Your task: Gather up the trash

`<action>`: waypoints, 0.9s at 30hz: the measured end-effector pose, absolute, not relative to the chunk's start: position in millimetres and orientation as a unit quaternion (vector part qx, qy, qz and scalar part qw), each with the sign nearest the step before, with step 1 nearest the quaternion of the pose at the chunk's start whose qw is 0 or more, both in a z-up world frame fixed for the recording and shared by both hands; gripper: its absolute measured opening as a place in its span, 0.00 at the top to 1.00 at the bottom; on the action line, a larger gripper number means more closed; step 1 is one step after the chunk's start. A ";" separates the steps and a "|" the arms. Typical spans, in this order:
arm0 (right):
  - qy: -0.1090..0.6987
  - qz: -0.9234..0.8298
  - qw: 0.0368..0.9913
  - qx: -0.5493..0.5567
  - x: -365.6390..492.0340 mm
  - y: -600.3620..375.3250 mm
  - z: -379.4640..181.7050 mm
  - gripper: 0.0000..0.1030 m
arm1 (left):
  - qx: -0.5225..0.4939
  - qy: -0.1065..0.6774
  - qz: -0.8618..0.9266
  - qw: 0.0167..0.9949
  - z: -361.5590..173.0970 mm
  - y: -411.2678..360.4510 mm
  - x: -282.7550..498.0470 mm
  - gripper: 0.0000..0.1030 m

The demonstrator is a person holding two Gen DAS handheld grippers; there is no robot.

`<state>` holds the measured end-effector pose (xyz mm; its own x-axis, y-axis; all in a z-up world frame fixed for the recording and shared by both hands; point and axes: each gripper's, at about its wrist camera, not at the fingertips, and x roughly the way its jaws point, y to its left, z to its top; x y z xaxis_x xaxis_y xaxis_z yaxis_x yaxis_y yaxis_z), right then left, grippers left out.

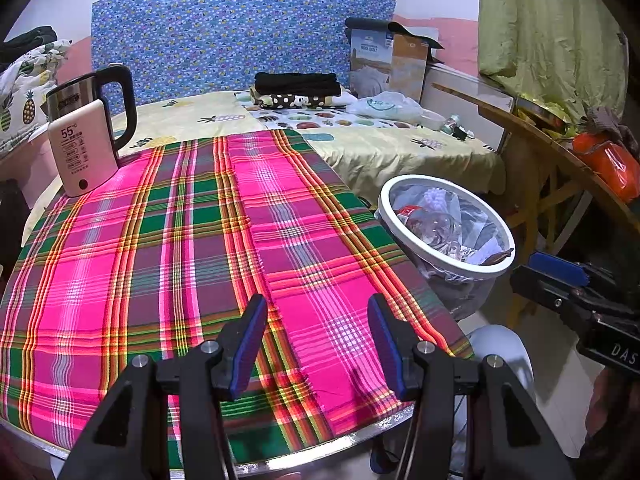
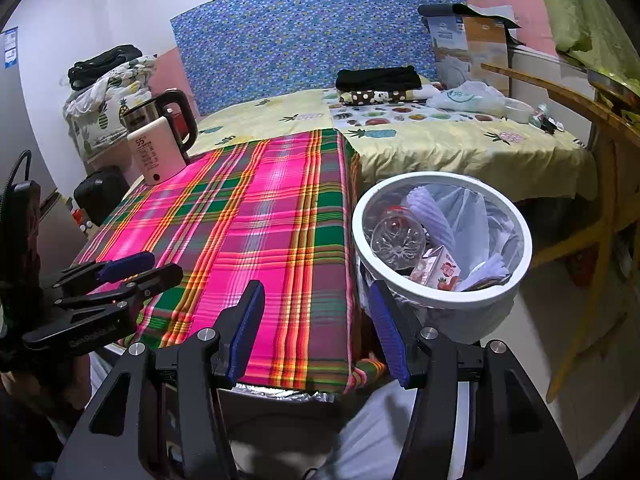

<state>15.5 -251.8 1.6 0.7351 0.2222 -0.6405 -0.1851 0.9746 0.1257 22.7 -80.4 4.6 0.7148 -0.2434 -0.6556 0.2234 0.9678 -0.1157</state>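
The bin's [image 2: 442,298] liner hides much of the trash, though a clear bottle [image 2: 397,242] and strawberry carton [image 2: 438,272] show inside, the kettle base [image 1: 82,148] reads "55°C", and both the left gripper [image 1: 316,340] and right gripper [image 2: 316,330] hang angled downward, spread and empty, over the plaid tablecloth [image 1: 168,240].

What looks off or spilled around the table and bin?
Nothing spilled. The plaid cloth lies flat, the kettle stands upright at its far corner, and the trash sits inside the bin. Both tongs are open and empty.
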 end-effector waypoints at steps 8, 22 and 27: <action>0.347 0.109 0.931 0.027 15.2 -250.4 1.9 0.46 | -0.014 0.356 -0.126 0.926 4.8 -80.4 22.8 0.47; 0.347 0.109 0.931 0.027 15.6 -251.3 1.8 0.46 | -0.014 0.356 -0.125 0.926 3.9 -78.8 23.0 0.47; 0.347 0.110 0.931 0.027 15.6 -251.5 1.8 0.46 | -0.015 0.356 -0.121 0.927 3.4 -74.8 23.3 0.47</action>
